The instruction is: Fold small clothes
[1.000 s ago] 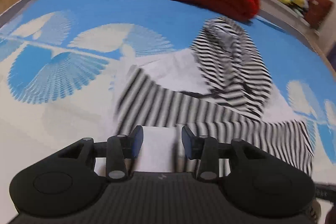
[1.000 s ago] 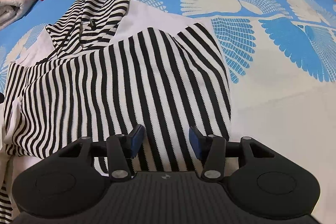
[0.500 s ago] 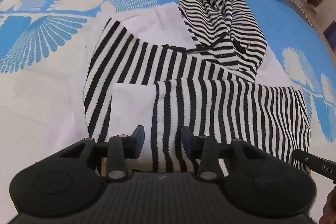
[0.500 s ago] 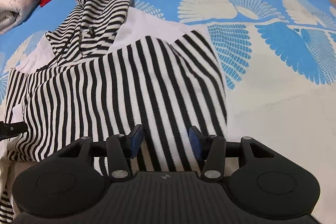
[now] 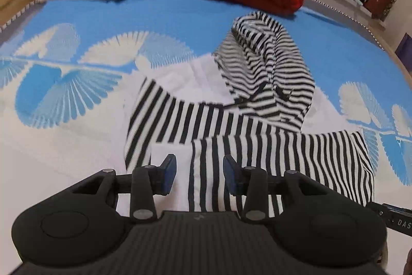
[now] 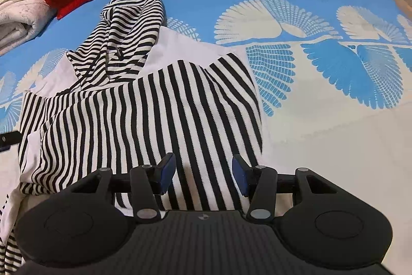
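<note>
On the blue fan-print bedspread [image 5: 180, 17], we hover both grippers over a striped hoodie [image 6: 144, 115], hood away from us. Left gripper [image 5: 198, 173] & right gripper [image 6: 203, 173]: jaws spread, pinching nothing; near hem lies directly below, running left-right.

Matte black plastic left tool [image 5: 199, 173]: ribbed central housing with a small pale logo, two rounded lobes with embossed discs, silver screw heads at the linkage pivots, blue pads [image 5: 170, 173] on the fingers. Matching matte black right tool [image 6: 203, 173], same ribbing, screws and blue pads [image 6: 166, 172].
</note>
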